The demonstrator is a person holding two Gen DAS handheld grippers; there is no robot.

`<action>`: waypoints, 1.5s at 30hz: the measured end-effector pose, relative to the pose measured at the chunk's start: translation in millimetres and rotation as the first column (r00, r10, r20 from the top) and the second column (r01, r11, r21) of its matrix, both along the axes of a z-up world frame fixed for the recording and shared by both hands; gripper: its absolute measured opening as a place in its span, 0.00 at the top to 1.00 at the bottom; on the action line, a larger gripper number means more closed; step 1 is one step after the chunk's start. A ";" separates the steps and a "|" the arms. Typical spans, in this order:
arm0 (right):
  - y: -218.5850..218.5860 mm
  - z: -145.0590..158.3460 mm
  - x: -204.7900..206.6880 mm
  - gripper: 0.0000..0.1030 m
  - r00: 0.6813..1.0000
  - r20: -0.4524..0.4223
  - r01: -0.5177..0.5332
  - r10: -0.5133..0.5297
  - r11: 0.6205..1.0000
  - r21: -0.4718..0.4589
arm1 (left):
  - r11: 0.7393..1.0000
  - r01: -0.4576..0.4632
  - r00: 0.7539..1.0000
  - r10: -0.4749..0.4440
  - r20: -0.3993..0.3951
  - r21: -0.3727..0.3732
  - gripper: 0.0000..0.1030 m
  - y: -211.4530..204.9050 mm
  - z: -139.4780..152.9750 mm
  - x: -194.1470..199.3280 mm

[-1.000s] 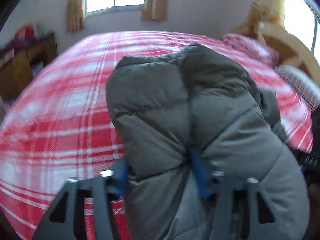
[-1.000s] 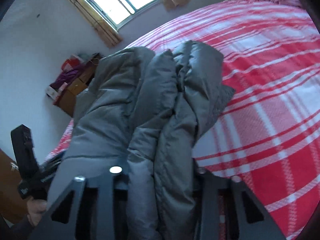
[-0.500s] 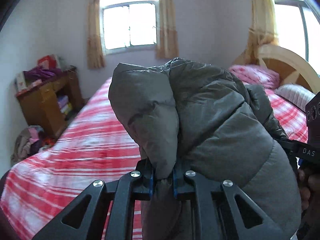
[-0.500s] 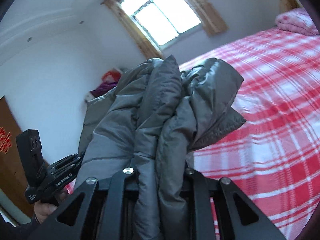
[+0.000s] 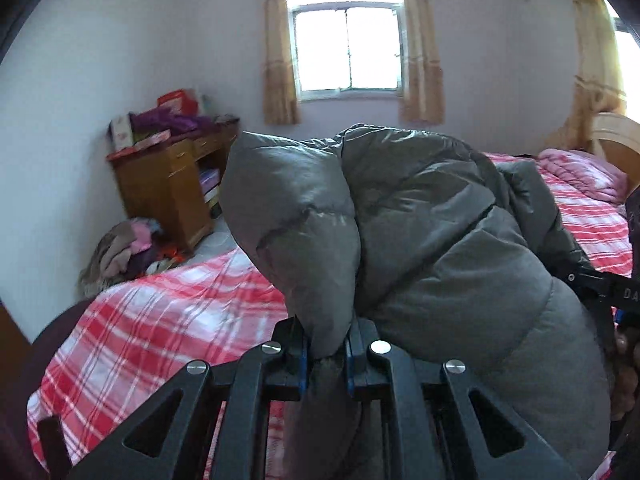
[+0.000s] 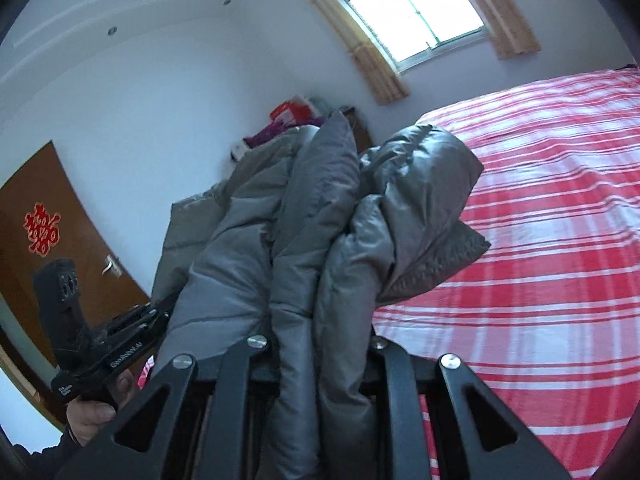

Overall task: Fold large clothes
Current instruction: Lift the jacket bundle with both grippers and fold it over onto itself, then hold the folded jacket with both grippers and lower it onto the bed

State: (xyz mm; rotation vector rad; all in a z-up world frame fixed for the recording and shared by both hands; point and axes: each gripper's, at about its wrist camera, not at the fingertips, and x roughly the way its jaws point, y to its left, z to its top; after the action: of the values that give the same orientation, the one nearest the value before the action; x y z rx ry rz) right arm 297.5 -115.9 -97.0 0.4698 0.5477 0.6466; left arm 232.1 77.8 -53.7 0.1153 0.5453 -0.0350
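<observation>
The grey padded jacket (image 5: 440,240) is held up in the air above the bed (image 5: 160,312), which has a red and white checked cover, and it hangs between the two tools. The left tool (image 5: 326,354) is clenched on a thick fold of the jacket; its blue pads (image 5: 304,360) press the cloth from both sides. The right tool (image 6: 320,344) also grasps the jacket: several layers of the grey cloth pass between its black fingers, though the pads themselves are hidden by the cloth, so I cannot see the exact contact. In the right wrist view the left tool (image 6: 112,344) appears at the left edge, held by a hand (image 6: 92,412), and it touches the jacket's side. In the left wrist view the right tool (image 5: 600,292) shows at the right edge, just beside the jacket. Behind the bed stand a wooden cabinet (image 5: 168,192) with things on top, a window (image 5: 346,52) with yellow curtains, and a pile of clothes (image 5: 124,252) on the floor.
</observation>
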 end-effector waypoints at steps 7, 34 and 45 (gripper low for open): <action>41.6 -24.3 30.3 0.81 0.997 -0.054 -0.061 0.058 0.996 -0.065 | 0.997 -0.080 0.993 0.080 -0.089 0.000 0.88 40.0 -48.5 14.2; 70.8 -81.4 44.7 0.53 0.973 -0.228 -0.015 -0.037 0.976 -0.219 | 0.951 -0.300 0.939 0.282 -0.197 -0.070 0.03 81.5 -109.4 35.9; 74.0 -88.2 51.7 0.47 0.966 -0.252 -0.010 -0.054 0.969 -0.246 | 0.949 -0.305 0.936 0.283 -0.210 -0.081 0.01 83.2 -115.8 38.2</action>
State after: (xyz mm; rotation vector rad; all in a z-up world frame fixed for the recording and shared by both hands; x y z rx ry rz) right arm 349.1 -41.9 -185.2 0.3264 0.8568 0.4897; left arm 270.3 161.0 -169.5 -0.0827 0.7520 0.2178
